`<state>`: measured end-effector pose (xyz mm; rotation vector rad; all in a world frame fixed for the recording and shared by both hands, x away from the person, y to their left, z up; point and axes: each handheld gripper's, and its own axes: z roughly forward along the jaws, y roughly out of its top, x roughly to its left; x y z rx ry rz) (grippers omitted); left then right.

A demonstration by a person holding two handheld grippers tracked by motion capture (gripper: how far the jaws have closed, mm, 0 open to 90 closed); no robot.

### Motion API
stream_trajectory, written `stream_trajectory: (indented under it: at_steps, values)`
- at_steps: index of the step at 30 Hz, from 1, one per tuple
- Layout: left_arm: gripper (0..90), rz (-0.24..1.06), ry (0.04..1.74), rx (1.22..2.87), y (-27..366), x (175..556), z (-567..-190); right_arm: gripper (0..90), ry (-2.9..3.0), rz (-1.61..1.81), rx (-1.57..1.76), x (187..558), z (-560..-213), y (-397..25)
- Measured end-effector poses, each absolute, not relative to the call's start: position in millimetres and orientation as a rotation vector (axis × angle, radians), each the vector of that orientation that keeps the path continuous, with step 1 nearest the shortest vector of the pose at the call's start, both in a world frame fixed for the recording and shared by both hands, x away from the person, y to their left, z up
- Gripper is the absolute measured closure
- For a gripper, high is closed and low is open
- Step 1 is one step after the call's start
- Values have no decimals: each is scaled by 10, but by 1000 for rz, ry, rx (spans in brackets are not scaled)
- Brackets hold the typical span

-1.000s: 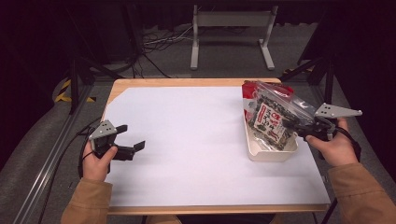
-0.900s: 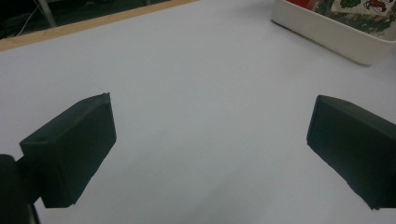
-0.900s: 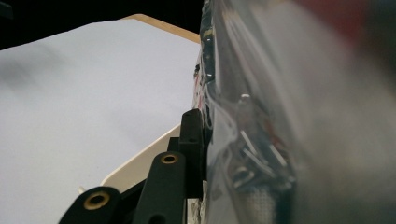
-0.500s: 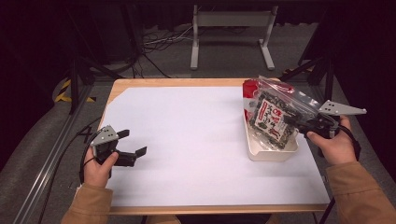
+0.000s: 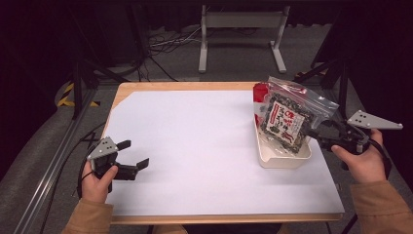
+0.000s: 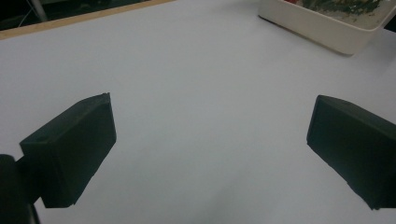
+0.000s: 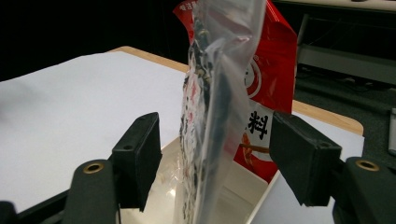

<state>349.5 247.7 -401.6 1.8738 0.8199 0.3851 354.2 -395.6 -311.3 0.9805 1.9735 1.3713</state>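
A clear zip bag (image 5: 286, 118) of dark dried food with a printed label stands upright in a cream tray (image 5: 284, 159) at the right of the table. A red packet (image 5: 260, 96) leans behind it. My right gripper (image 5: 317, 136) sits at the bag's right edge. In the right gripper view the clear bag (image 7: 210, 116) hangs between the open jaws, touching neither pad (image 7: 140, 154), and the red packet (image 7: 273, 79) is behind it. My left gripper (image 5: 133, 153) is open over the white sheet near the left front, its jaws (image 6: 210, 130) holding nothing.
A white sheet (image 5: 195, 146) covers the wooden table. The tray (image 6: 322, 28) appears at the top right of the left gripper view. Beyond the table are dark floor, cables and a metal stand (image 5: 241, 29).
My right hand has drawn back to the right, away from the bag, which stays upright in the tray. My left gripper has drifted slightly toward the near edge.
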Motion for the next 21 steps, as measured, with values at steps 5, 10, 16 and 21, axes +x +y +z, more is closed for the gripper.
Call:
stream_trajectory:
  at_steps: [5, 10, 16, 21]
  values:
    - [21, 400, 809, 1875, 2519, 3418, -4038, 341, 1978, 1346, 1088, 3352, -3081, -3980]
    - [19, 392, 784, 1862, 2552, 3344, -4085, 344, 2002, 1315, 1007, 3174, -3071, -3926]
    - [19, 397, 745, 1870, 2567, 3301, -4084, 317, 2024, 1367, 927, 3019, -3086, -3768]
    - [17, 392, 709, 1862, 2580, 3266, -4073, 281, 2143, 1374, 898, 2998, -3163, -3559]
